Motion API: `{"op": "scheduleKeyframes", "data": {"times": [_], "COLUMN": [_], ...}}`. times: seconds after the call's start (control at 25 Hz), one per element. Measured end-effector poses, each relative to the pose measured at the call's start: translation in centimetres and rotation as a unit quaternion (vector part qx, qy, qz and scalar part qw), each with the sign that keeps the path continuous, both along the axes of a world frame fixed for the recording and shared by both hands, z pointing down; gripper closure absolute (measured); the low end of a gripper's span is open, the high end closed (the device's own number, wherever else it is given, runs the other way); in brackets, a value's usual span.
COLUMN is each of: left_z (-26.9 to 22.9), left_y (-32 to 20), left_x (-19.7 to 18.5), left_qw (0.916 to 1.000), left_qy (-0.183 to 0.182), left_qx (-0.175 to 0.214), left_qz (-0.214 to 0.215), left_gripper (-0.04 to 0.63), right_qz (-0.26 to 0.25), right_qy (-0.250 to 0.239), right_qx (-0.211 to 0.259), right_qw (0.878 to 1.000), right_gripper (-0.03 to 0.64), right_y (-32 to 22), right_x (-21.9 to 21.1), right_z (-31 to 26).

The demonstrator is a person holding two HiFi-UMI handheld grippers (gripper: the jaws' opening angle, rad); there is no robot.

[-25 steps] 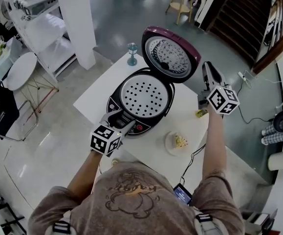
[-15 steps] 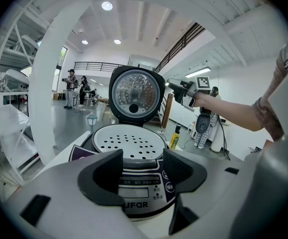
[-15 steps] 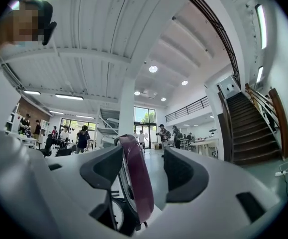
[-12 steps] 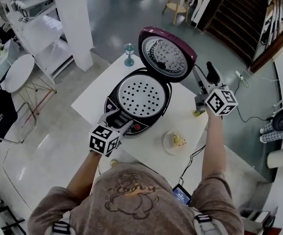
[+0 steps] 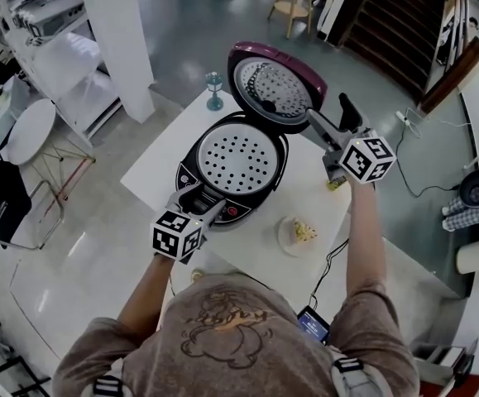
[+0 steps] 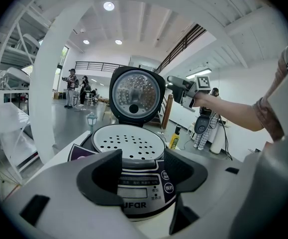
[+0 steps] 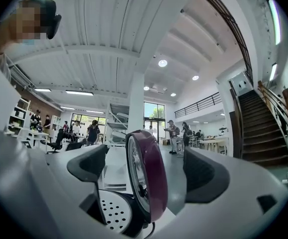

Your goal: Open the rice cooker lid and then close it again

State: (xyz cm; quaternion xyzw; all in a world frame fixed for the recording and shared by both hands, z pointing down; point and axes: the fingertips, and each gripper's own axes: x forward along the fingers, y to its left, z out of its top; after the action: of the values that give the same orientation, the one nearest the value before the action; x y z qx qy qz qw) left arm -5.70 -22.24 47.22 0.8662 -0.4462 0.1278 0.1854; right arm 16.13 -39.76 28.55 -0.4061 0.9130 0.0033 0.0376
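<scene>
Head view: the rice cooker (image 5: 191, 165) sits on the white worktop (image 5: 160, 160). Its lid (image 5: 276, 83) is raised upright at the back, and the perforated tray (image 5: 239, 160) is exposed. At the cooker's front, the left hand-held gripper (image 5: 202, 203) has its jaws apart and clamps nothing. Beside the lid's right edge, the right hand-held gripper (image 5: 332, 116) has just been opening its jaws. They stand wide with the lid's maroon rim between them, pads clear of it. A plate (image 5: 297, 235) with food lies near the cooker's front right. A goblet (image 5: 214, 89) stands left of the lid.
</scene>
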Motion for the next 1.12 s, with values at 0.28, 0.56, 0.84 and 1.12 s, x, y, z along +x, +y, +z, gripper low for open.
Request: {"op": "scheduleKeyframes", "data": {"times": [0.28,0.56,0.84,1.12], "left_z": [-0.1,-0.2,-0.1,-0.1], "left_y": [0.1,0.2,0.3,0.3], "left_x": [0.0,0.0,0.0,0.0], "left_qw": [1.0000,1.0000,0.9999,0.9999], "left_qy": [0.004,0.008,0.014,0.015], "left_qx": [-0.003,-0.001,-0.003,-0.002], "left_qz": [-0.002,-0.002,-0.004,-0.006], "left_gripper": [0.331,0.331,0.331,0.331], "right_qz": [-0.021,-0.037,-0.043,-0.055], "right_qy": [0.022,0.055,0.067,0.074], "right_qx": [-0.003,-0.006,-0.012,-0.009], "right_qw": [1.000,0.998,0.997,0.996], "right_gripper": [0.135,0.138,0.138,0.138], "right_y": [-0.4,-0.5,-0.1,1.2], "right_x": [-2.0,-3.7,-4.0,-4.7], "right_z": [0.2,0.5,0.6,0.8]}}
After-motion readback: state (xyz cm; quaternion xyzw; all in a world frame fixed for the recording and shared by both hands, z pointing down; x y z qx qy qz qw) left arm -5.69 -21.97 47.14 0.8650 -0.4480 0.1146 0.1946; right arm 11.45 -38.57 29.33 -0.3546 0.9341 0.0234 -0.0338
